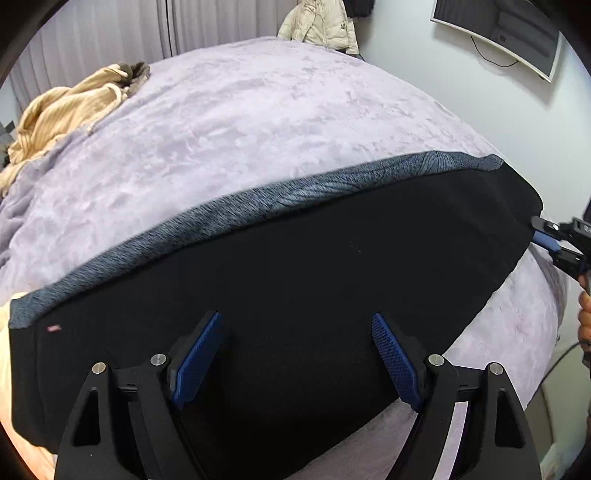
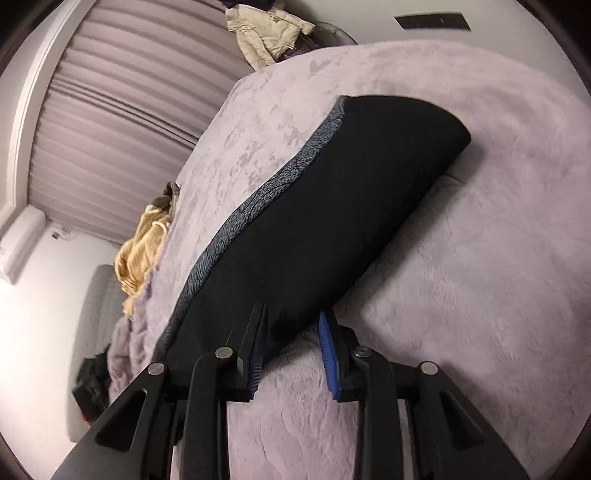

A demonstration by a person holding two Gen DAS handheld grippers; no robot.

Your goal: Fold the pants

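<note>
Pants point(image 1: 295, 280), tan garment point(image 1: 62, 110), both views

Home bedroom. Shown by: bed covered with plush lilac blanket point(image 1: 258, 122) filling most of frame; pleated floor-length curtains point(image 2: 110, 122) at upper left; cream padded jacket point(image 1: 317, 22) hanging at top centre; wall-mounted screen point(image 1: 498, 29) at upper right; crumpled tan garment point(image 1: 62, 110) at left edge of bed; white wall air-conditioner unit point(image 2: 22, 240) at far left.

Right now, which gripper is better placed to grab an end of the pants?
Right. The right gripper has its jaws open at the end of the pants. The left gripper hovers open over their middle.
</note>
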